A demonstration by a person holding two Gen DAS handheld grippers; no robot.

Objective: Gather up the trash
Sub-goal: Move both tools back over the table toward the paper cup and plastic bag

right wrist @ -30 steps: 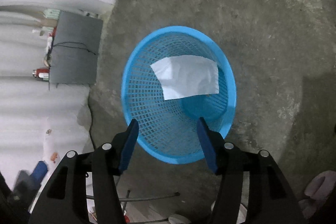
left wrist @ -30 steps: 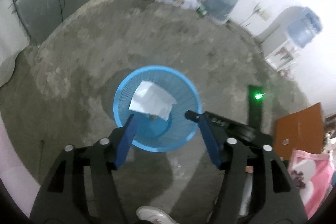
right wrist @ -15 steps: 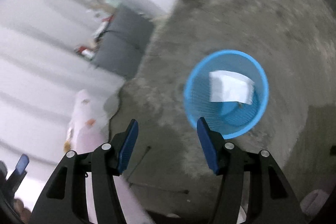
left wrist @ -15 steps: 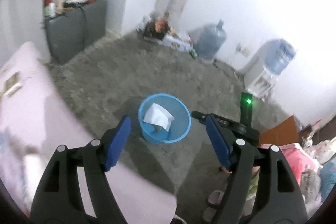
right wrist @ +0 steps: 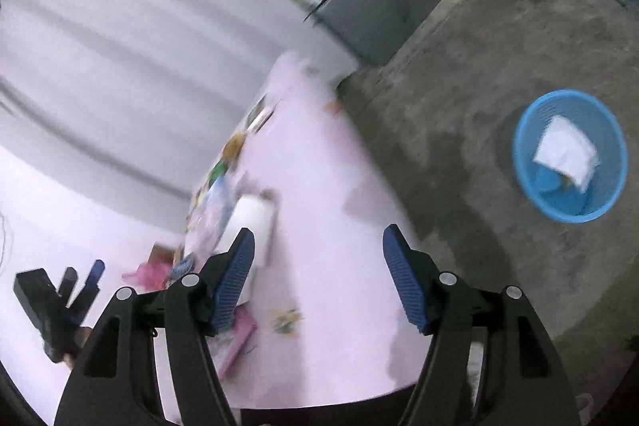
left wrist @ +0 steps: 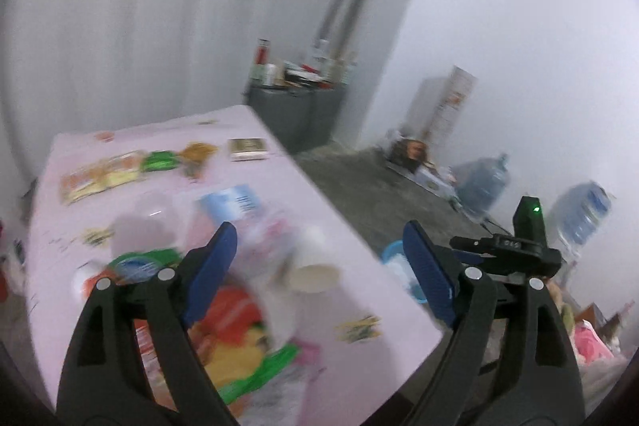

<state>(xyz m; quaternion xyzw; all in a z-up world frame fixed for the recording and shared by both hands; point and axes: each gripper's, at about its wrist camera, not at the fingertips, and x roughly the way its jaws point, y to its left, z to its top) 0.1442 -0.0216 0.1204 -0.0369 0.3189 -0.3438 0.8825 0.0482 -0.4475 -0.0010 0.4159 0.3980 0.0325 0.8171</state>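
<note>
While both jaws widen empty, left gripper [left wrist: 319, 258] and right gripper [right wrist: 319, 266] overhang the littered pink table [right wrist: 319, 166]; blue basket [right wrist: 523, 166] stands apart.

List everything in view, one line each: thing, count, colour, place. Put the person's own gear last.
Table: one, pink cloth, near left.
Wrappers and packets: many, mixed colours, blurred, on the table.
Paper cup: one, whitish, on the table near its edge.
Basket: one, blue, on the floor.
Paper: one, white, in the basket.
Cabinet: one, grey, by the curtain.
Water jugs: two, bluish, by the wall.
Left claw: empty, jaws opening.
Right claw: empty, jaws opening.
</note>
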